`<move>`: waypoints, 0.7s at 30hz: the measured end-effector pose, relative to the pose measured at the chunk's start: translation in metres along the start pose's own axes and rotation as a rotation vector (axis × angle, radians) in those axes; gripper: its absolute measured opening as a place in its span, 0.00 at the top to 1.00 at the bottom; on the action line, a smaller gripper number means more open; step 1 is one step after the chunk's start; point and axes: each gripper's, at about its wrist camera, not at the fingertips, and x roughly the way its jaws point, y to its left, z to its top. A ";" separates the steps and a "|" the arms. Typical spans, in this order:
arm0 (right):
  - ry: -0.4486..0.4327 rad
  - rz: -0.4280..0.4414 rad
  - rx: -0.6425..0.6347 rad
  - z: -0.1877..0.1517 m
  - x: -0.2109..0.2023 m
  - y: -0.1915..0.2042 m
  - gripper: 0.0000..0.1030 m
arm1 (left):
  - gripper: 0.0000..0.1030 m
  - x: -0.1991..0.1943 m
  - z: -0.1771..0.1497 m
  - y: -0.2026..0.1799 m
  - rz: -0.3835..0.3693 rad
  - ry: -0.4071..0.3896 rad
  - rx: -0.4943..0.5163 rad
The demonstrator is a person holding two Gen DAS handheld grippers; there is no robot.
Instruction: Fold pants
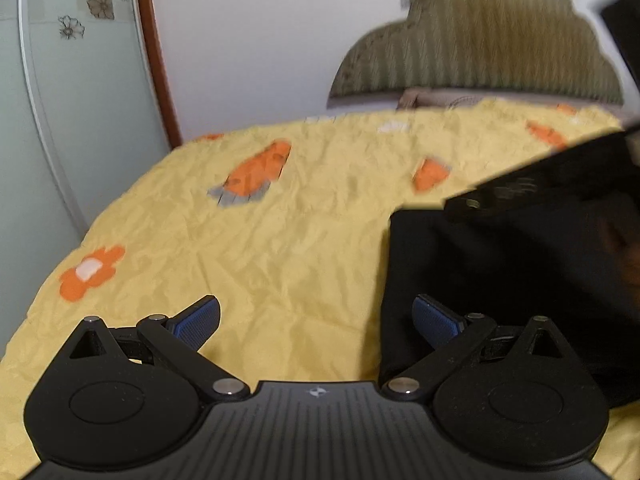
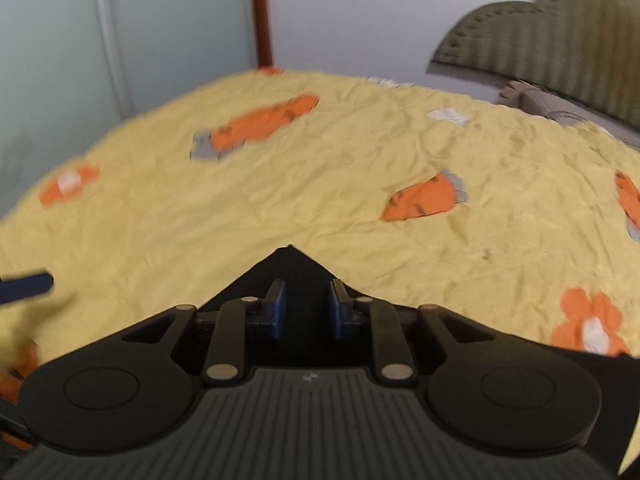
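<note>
yellow carrot-print bedspread, left gripper spread empty, right gripper pinching black pants

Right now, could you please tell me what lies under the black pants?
The black pants lie on the yellow carrot-print bedspread, which shows all round them. The part directly beneath is covered, so anything else there cannot be seen.

I see a crumpled yellow bedspread with orange carrots, an olive ribbed scalloped headboard, a plain white wall (switches up top), and a frosted flower-printed glass door.
</note>
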 end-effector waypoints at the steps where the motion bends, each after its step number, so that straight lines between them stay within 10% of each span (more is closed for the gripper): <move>1: -0.025 0.015 0.029 -0.001 -0.014 -0.005 0.81 | 0.00 -0.004 0.003 0.001 -0.036 -0.018 -0.016; 9: -0.090 -0.074 0.161 -0.057 -0.094 -0.050 0.65 | 0.00 0.006 0.017 -0.024 -0.407 -0.010 -0.085; 14: -0.030 -0.144 0.228 -0.095 -0.095 -0.077 0.63 | 0.01 0.042 0.002 -0.040 -0.374 0.135 -0.040; 21: -0.096 -0.272 0.166 -0.097 -0.110 -0.064 0.40 | 0.00 0.019 0.007 0.009 -0.244 0.061 -0.130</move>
